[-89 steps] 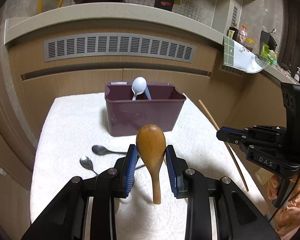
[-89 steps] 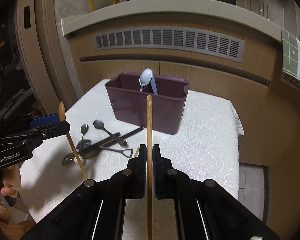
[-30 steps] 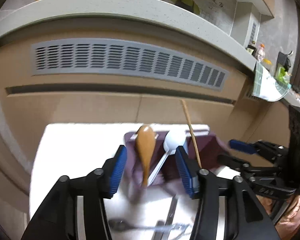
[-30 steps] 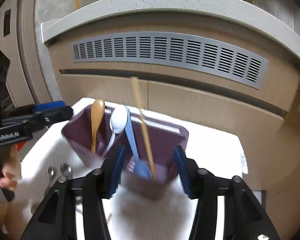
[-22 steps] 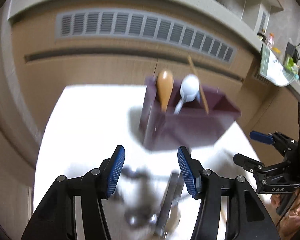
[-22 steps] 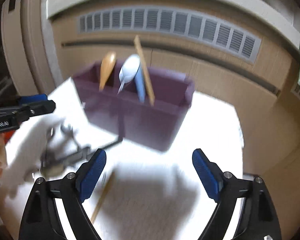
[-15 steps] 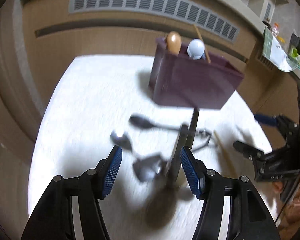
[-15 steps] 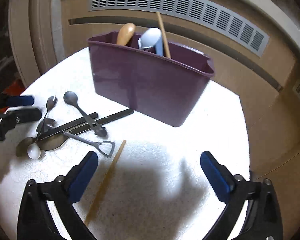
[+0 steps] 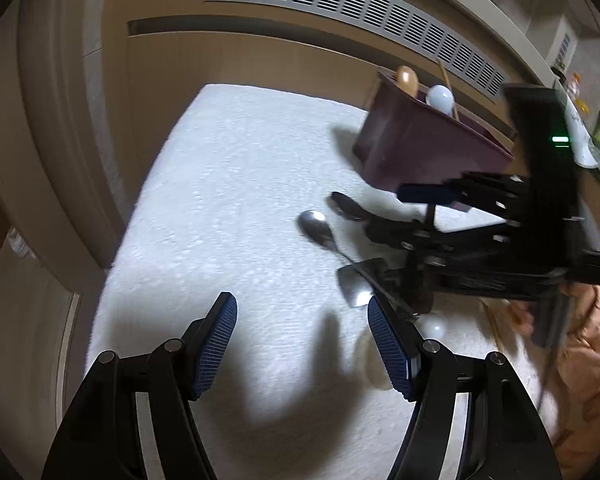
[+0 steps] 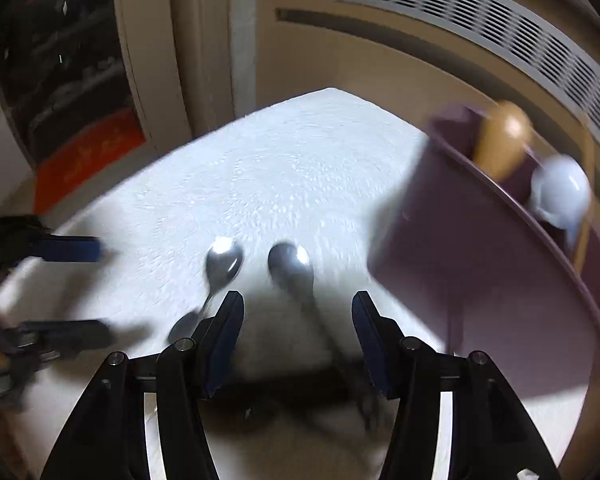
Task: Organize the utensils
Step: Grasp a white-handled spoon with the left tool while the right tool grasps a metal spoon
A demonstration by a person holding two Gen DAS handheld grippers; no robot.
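Both grippers are empty, the right gripper [image 10: 298, 334] closing its jaws over the dark spoon [image 10: 290, 264] near the purple bin [image 10: 480, 280], the left gripper [image 9: 302, 340] opening wider, so the right one might bump the silver spoon [image 10: 223, 262] beside it and miss.

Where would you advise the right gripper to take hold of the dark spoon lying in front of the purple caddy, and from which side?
Probably the dark spoon's thin handle, from above. It lies flat on the white cloth, running back between the right gripper's open pads, which have just been closing. The bowl looks too broad and low.

A white textured tablecloth [image 9: 240, 208] fronts beige wood panelling with a long grey vent grille [image 9: 340, 4] above.
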